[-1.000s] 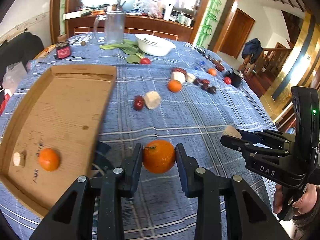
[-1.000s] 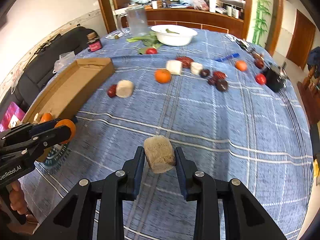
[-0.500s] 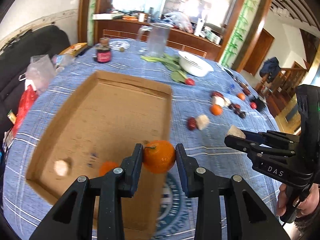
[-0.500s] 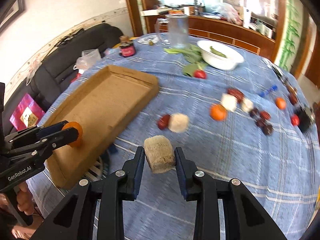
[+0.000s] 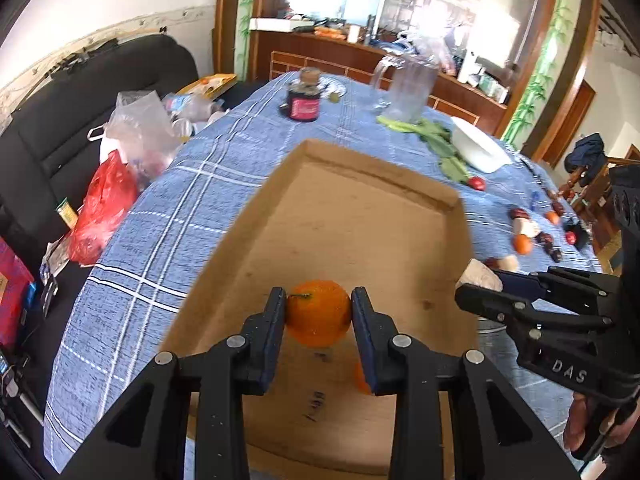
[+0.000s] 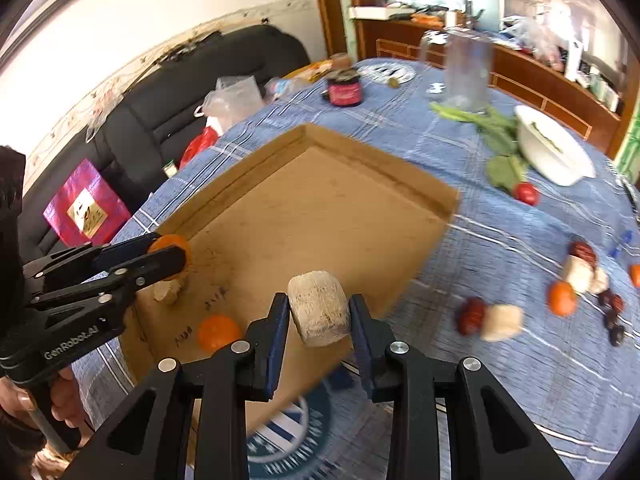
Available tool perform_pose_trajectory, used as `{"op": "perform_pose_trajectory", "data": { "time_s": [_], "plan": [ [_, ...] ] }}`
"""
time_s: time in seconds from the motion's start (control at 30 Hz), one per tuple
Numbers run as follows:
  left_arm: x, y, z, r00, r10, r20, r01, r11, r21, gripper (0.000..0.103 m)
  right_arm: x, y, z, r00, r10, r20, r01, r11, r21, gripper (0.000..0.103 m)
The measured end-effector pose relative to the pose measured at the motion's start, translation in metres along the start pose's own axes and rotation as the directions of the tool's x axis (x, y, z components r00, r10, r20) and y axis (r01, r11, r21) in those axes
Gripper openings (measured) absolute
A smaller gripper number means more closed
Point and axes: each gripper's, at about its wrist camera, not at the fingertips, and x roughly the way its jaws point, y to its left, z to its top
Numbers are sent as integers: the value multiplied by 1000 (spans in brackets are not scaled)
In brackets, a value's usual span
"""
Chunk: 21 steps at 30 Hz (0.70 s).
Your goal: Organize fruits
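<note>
In the right wrist view, the left claw (image 6: 170,254) at left grips an orange (image 6: 170,245) over the tray (image 6: 320,208). At lower centre the right claw (image 6: 319,316) grips a pale chunk (image 6: 319,313), perhaps sugarcane, above the tray's near edge. Loose fruit (image 6: 562,298) dots the bench (image 6: 540,360) at right.

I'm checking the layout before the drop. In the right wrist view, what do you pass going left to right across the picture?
Left gripper holding an orange → loose orange in the cardboard tray → pale fibrous chunk in the right gripper → red date → pale chunk → orange on the tablecloth.
</note>
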Motion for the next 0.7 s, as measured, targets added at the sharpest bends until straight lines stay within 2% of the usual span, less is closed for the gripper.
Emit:
{"op": "perform_pose_trajectory", "data": {
  "time_s": [0.23,0.53,0.7],
  "plan": [
    [27,22,5,998,41,-49,-42,999,-18,32,40,15,7,998,17,-52,-18,1000,-14,34],
    [44,30,4,995,53,-88,-55,998,-21,33,58,19,10,997,10,-75,-12,1000,-24,34],
    [44,29,3,995,64,-82,-65,998,-12,33,63,22,6,996,11,-85,-14,999,-30,34]
  ]
}}
